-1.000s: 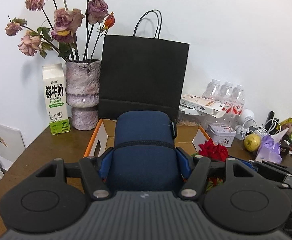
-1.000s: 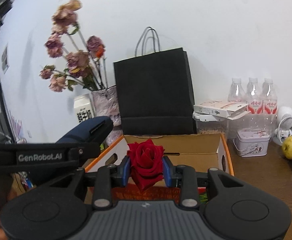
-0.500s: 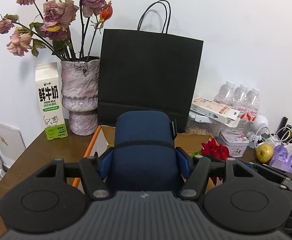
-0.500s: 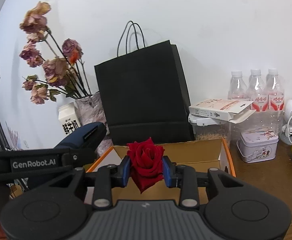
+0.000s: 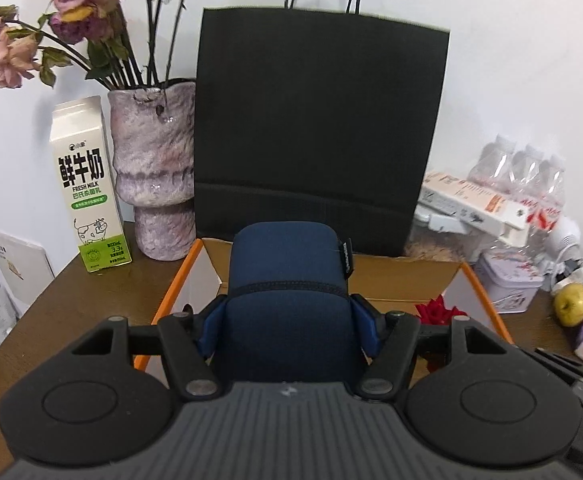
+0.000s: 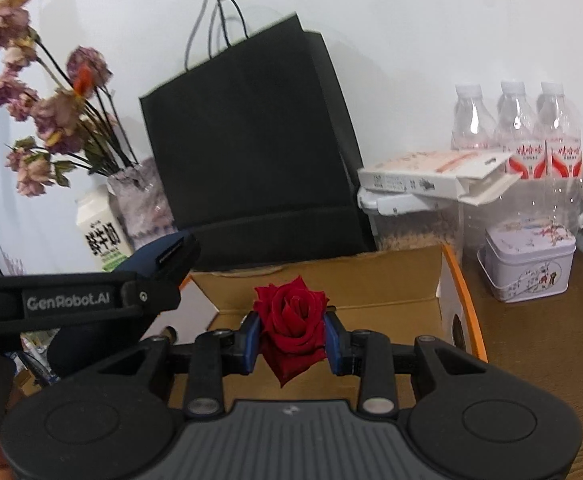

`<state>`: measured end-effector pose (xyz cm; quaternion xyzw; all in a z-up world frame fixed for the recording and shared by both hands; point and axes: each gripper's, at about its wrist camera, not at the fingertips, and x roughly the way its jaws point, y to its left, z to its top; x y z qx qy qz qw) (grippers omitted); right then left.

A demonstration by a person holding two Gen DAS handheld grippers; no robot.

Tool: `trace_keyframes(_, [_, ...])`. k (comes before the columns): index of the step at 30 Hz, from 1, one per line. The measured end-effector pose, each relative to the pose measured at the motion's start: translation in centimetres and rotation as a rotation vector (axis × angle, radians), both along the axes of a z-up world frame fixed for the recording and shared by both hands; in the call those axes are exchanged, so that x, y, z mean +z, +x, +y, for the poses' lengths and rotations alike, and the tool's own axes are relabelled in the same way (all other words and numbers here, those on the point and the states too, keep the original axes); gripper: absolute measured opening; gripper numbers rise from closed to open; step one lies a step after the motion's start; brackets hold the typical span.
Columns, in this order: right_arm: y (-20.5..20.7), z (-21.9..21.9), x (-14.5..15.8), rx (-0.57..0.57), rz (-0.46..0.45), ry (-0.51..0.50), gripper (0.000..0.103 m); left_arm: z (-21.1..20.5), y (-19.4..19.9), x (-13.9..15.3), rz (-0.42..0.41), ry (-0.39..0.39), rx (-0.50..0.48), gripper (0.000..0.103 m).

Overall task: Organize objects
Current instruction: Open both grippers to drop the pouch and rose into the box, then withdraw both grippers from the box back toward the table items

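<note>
My left gripper (image 5: 289, 326) is shut on a dark blue fabric pouch (image 5: 289, 280), its blue pads pressing both sides. The pouch hangs over the near left part of an open cardboard box with an orange rim (image 5: 411, 276). My right gripper (image 6: 291, 338) is shut on a red rose (image 6: 291, 322), held over the same box (image 6: 371, 280). In the left wrist view the rose (image 5: 437, 310) shows at the right of the pouch. In the right wrist view the pouch (image 6: 159, 256) and left gripper body stick in from the left.
A black paper bag (image 5: 319, 132) stands behind the box. Left of it are a pink vase of dried roses (image 5: 153, 172) and a milk carton (image 5: 87, 188). Right of the box: water bottles (image 6: 515, 140), a flat carton (image 6: 431, 176), a tin (image 6: 529, 264), an apple (image 5: 571, 304).
Both grippers have moved forward and a little down toward the box and bag, which look larger now. The grips on the pouch and the rose are unchanged.
</note>
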<state>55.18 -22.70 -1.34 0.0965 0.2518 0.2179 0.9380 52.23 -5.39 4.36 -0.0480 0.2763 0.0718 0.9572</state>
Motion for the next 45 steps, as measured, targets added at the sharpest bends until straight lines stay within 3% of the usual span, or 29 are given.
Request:
trace_keyframes(5, [0.4, 0.6, -1.0, 0.004, 0.005, -0.044, 0.033, -0.4, 1.5, -1.1, -0.002, 0.021, -0.009, 0.066])
trace_keyframes(7, [0.5, 0.8, -1.2, 0.004, 0.011, -0.063, 0.041, -0.5, 1.8, -1.4, 0.001, 0.028, -0.028, 0.069])
trace_keyframes(8, [0.6, 0.9, -1.2, 0.002, 0.015, -0.073, 0.052, -0.7, 1.8, -1.5, -0.004, 0.04, -0.021, 0.076])
trace_keyframes(9, [0.6, 1.0, -1.3, 0.0, 0.017, -0.081, 0.072, -0.8, 1.7, -1.5, -0.018, 0.057, -0.011, 0.091])
trace_keyframes(10, [0.6, 1.1, -1.4, -0.005, 0.014, -0.087, 0.083, -0.9, 1.5, -1.3, -0.037, 0.074, -0.002, 0.099])
trace_keyframes(11, [0.6, 1.2, -1.4, -0.01, 0.01, -0.096, 0.096, -1.0, 1.3, -1.2, -0.055, 0.084, 0.003, 0.103])
trace_keyframes(12, [0.5, 1.3, -1.4, -0.015, 0.009, -0.104, 0.098, -1.0, 1.1, -1.0, -0.066, 0.09, 0.009, 0.103])
trace_keyframes(18, [0.1, 1.3, -1.4, -0.024, -0.002, -0.076, 0.103, -0.2, 0.2, -1.0, -0.069, 0.077, 0.017, 0.103])
trace_keyframes(27, [-2.5, 3.3, -2.3, 0.06, -0.065, -0.092, 0.103, 1.9, -1.5, -1.9, -0.058, 0.021, 0.017, 0.103])
trace_keyframes(45, [-9.1, 4.6, -2.7, 0.103, -0.096, -0.093, 0.102, 2.8, -8.8, -3.0, -0.082, 0.018, -0.025, 0.103])
